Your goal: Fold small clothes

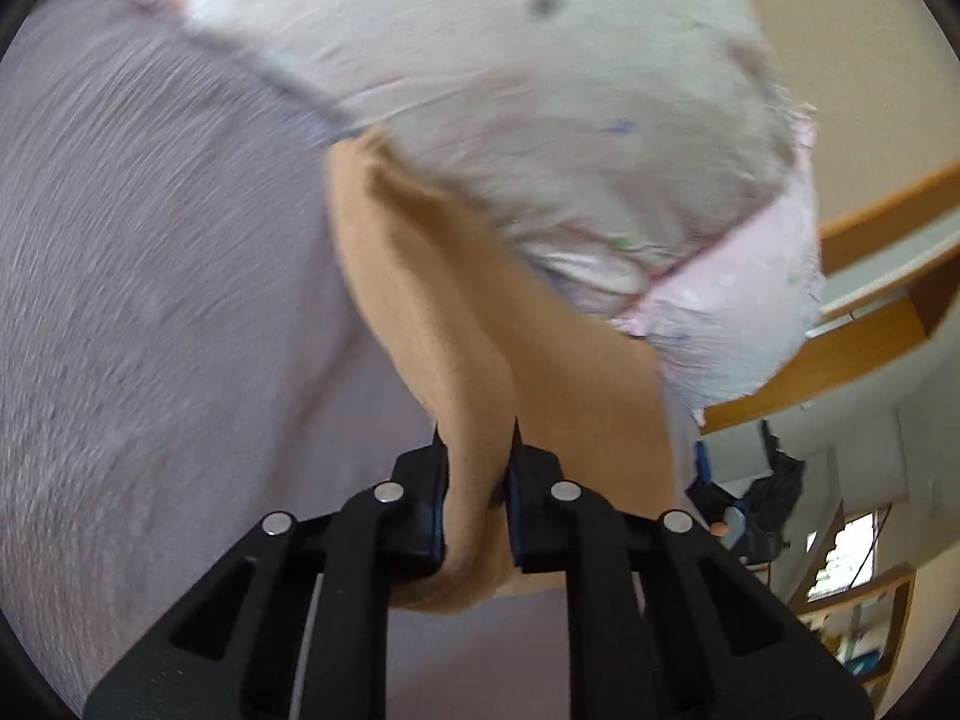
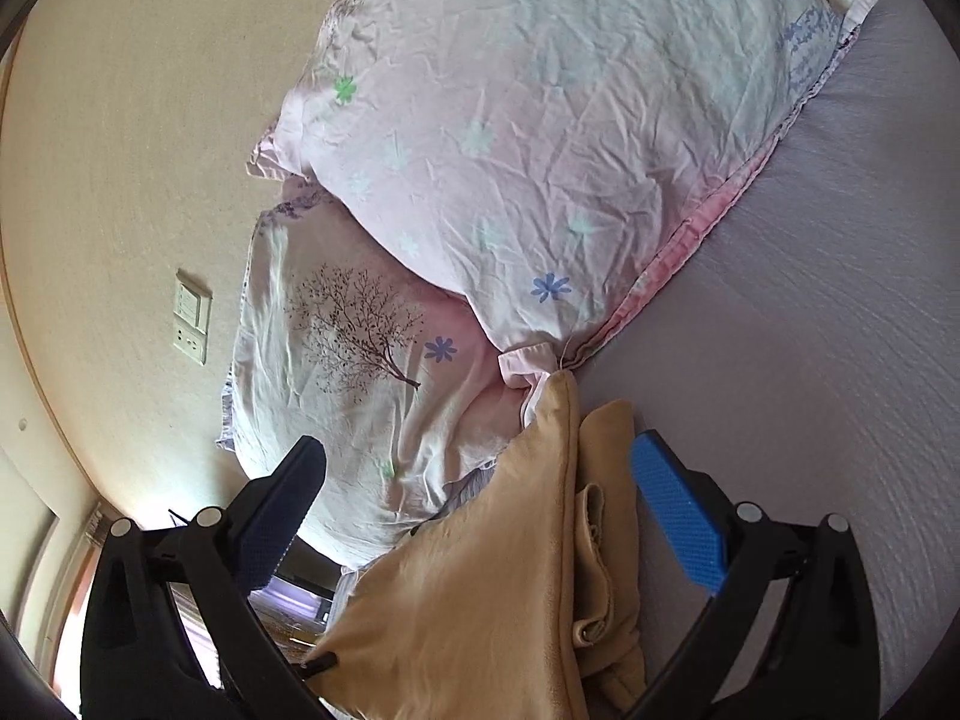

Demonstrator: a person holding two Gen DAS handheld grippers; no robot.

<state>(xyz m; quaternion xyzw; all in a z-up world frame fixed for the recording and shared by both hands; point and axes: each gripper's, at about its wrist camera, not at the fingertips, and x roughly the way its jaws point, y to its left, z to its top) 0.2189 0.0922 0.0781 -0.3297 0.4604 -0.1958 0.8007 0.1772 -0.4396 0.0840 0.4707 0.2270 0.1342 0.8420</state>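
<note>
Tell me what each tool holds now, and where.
The left tool is shut on a fold of the tan garment. The right tool is open, holding nothing.

Legible text, labels, brands, numbers, signs: none in either wrist view.

Nearest candidate: blue script-like printing on the upper pillow, far ahead and to the right of the right gripper's fingers; too small and distorted to tell whether it is lettering or pattern.

The wall plate, ahead to the left, shows switches and sockets without readable marking.
</note>
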